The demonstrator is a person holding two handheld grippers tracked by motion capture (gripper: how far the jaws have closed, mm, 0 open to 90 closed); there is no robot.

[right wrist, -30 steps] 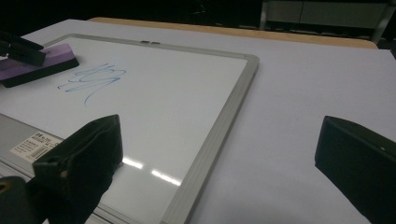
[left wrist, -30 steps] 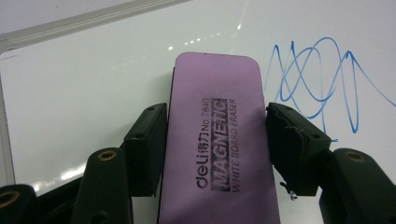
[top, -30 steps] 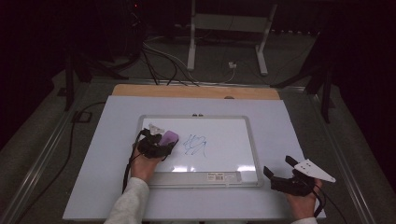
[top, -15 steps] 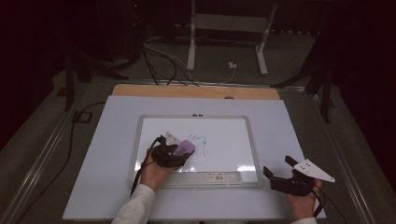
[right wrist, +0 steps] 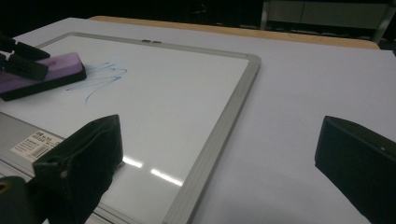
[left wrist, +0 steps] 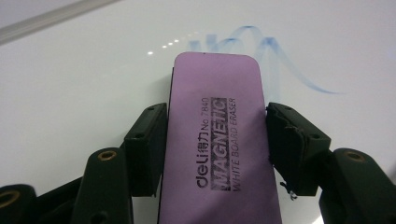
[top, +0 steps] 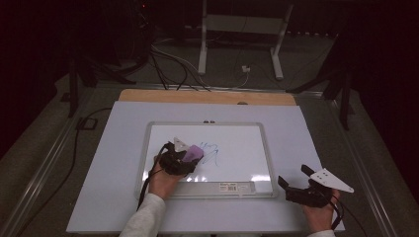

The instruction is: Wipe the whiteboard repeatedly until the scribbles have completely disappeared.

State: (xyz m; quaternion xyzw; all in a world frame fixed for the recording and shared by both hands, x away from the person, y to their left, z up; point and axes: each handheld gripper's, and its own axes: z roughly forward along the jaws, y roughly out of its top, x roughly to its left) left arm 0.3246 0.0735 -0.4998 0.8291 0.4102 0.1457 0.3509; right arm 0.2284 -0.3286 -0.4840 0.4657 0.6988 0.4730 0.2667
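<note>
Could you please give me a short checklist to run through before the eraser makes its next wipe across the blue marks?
1. Left gripper jaws clamp the purple rectangular magnetic whiteboard eraser: ok.
2. Eraser lies flat on the grey-framed whiteboard: ok.
3. Blue marker scribble lies just ahead of the eraser: ok.
4. Right gripper, jaws open, sits off the board: ok.
5. Whiteboard fixed against sliding: cannot tell.

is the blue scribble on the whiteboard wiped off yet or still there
Still there. Blue marker lines show on the whiteboard just past the purple eraser, which the left gripper clamps flat against the board.
</note>
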